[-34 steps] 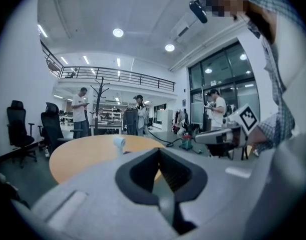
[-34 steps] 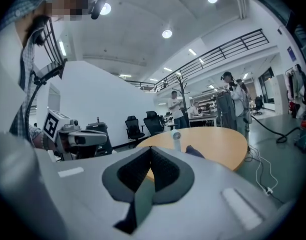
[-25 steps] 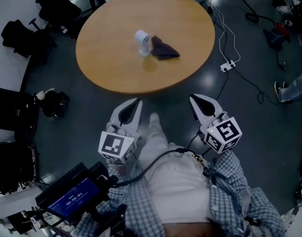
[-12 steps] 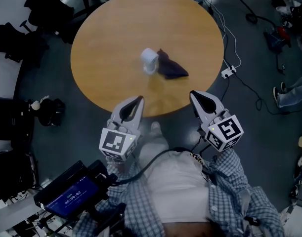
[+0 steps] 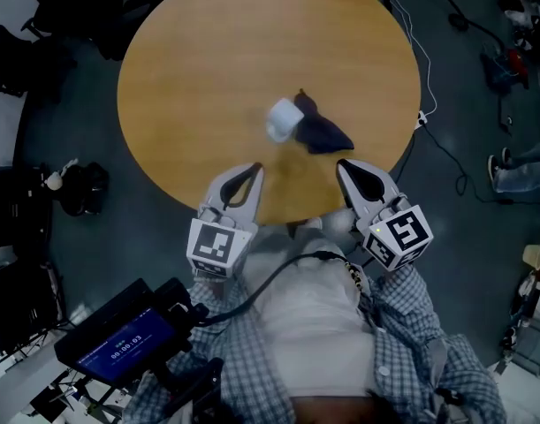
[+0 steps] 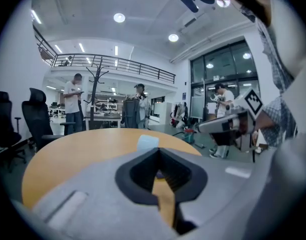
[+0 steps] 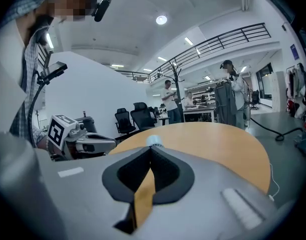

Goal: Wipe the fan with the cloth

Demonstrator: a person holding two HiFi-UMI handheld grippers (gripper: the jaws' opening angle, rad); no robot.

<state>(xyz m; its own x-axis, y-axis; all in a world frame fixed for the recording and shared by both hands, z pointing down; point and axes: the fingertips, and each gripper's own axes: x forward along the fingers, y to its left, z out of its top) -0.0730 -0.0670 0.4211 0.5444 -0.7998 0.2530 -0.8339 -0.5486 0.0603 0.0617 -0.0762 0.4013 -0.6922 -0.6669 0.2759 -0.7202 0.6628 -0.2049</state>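
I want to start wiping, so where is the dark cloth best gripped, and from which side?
Probably pinch the dark cloth at its crumpled right end, away from the white fan, coming from the near side with the right hand-held gripper; its raised folds offer purchase.

- Tabletop (image 5: 190,78): far rim cut off by the head view's top edge. Near rim partly covered by the left hand-held gripper (image 5: 253,170) and the right hand-held gripper (image 5: 342,165).
- Fan (image 5: 285,119): too small to make out blades. In both gripper views only its top clears the closed jaw tips.
- Cloth (image 5: 324,134): dark lump, folds unreadable.
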